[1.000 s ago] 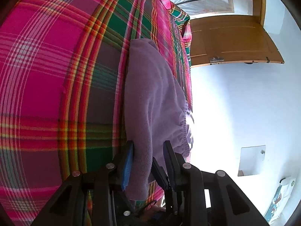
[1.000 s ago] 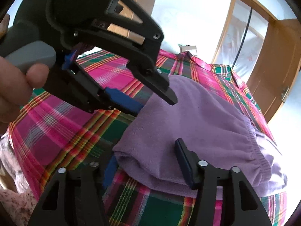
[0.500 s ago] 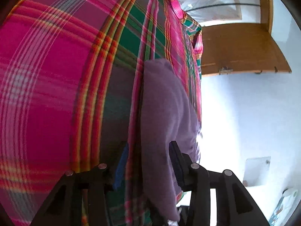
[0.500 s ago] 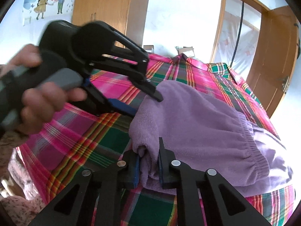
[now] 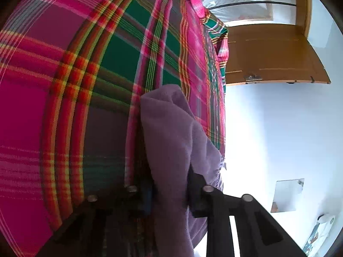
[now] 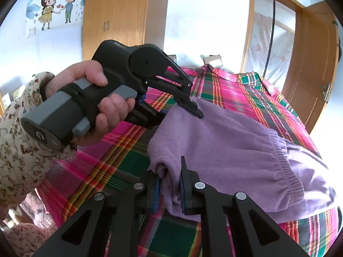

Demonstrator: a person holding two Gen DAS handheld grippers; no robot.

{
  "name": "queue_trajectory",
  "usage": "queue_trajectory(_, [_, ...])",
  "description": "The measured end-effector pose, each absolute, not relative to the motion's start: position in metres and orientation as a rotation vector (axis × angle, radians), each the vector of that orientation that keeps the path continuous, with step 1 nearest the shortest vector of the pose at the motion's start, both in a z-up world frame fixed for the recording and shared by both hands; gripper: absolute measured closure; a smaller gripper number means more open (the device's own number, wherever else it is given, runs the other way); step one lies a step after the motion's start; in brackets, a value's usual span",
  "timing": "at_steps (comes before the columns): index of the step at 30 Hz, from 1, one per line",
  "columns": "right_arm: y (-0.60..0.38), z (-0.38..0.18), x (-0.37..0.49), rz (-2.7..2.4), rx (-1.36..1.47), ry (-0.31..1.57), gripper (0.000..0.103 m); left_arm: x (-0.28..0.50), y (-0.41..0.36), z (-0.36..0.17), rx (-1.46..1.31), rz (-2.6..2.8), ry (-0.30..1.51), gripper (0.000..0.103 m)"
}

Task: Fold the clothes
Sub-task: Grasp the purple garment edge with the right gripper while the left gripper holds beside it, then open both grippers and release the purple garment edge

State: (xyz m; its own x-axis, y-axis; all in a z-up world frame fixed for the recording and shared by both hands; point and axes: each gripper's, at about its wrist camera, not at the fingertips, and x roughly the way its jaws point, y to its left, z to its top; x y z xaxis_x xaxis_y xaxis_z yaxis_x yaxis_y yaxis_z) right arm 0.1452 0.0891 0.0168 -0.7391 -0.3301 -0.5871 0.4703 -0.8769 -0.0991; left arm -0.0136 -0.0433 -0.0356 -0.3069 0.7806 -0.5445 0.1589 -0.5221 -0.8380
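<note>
A purple fleece garment (image 6: 231,145) with an elastic waistband lies folded on a pink and green plaid bedspread (image 6: 120,162). My right gripper (image 6: 170,189) is shut on the garment's near left corner, with fleece bunched between its blue pads. My left gripper (image 6: 182,112), held by a hand in a floral sleeve, is shut on the garment's far left corner. In the left wrist view the purple fleece (image 5: 171,141) hangs pinched in my left gripper (image 5: 169,194), lifted off the plaid bedspread (image 5: 90,85).
A wooden wardrobe (image 6: 115,17) and a wall with a cartoon sticker (image 6: 55,8) stand behind the bed. A wooden door (image 6: 310,64) stands at the right, also visible as the door (image 5: 270,57) past the bed's far edge. Bright floor (image 5: 268,139) lies beside the bed.
Both grippers went from open around the garment's left edge to shut on it. The left edge of the fleece has lifted off the bedspread.
</note>
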Motion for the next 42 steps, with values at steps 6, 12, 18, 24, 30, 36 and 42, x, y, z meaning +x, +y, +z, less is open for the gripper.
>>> queue_trajectory(6, [0.077, 0.021, 0.144, -2.553, 0.793, 0.369, 0.089, -0.021, -0.045, -0.025, -1.421, 1.914, -1.174, 0.089])
queue_trajectory(12, [0.06, 0.026, 0.141, -2.515, 0.783, 0.369, 0.089, -0.01, -0.077, -0.019, -1.401, 1.954, -1.176, 0.089])
queue_trajectory(18, [0.029, 0.025, 0.146, -2.419, 0.778, 0.405, 0.089, 0.002, -0.11, -0.014, -1.381, 1.993, -1.178, 0.089])
queue_trajectory(24, [0.0, 0.022, 0.152, -2.321, 0.796, 0.411, 0.089, 0.023, -0.154, -0.017, -1.383, 2.034, -1.205, 0.089])
queue_trajectory(30, [-0.03, 0.019, 0.157, -2.223, 0.811, 0.416, 0.089, 0.032, -0.183, -0.012, -1.386, 2.094, -1.193, 0.089])
queue_trajectory(36, [-0.058, 0.016, 0.163, -2.133, 0.822, 0.419, 0.089, 0.035, -0.207, -0.013, -1.414, 2.123, -1.216, 0.089])
queue_trajectory(42, [-0.076, 0.016, 0.167, -2.075, 0.817, 0.418, 0.089, 0.046, -0.24, -0.007, -1.42, 2.167, -1.239, 0.089])
